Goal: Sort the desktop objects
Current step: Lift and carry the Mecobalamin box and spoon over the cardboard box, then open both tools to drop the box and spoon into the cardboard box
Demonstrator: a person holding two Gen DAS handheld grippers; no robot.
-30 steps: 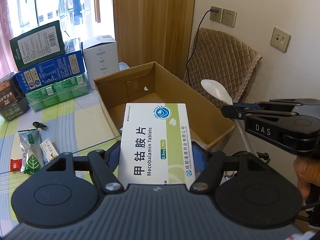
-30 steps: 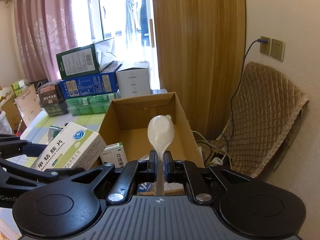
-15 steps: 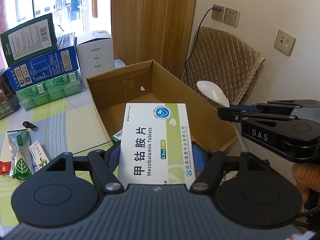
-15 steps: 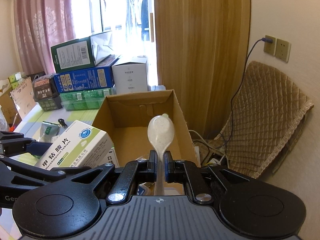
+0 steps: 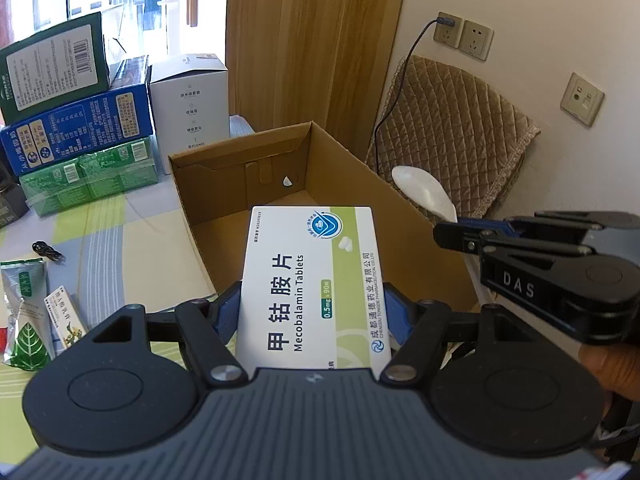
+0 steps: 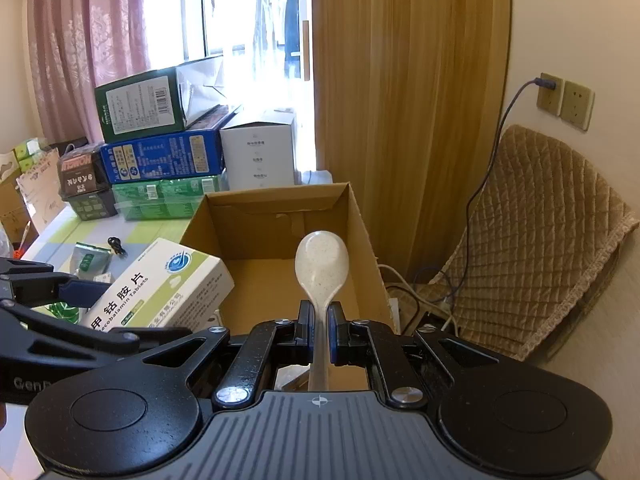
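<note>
A tablet box (image 5: pixel 316 284) is clamped in the left gripper (image 5: pixel 314 312) and a spoon (image 6: pixel 321 268) in the right gripper (image 6: pixel 319 330), both held above the carton (image 5: pixel 404 236).

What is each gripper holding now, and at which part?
The left gripper holds the Mecobalamin tablet box by its two long sides, near its lower end. The right gripper pinches the white spoon by its handle.

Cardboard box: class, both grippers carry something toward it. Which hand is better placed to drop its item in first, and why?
Left, probably. The left gripper holds the medicine box over the cardboard box opening; the right gripper's spoon hangs nearer its right wall.
</note>
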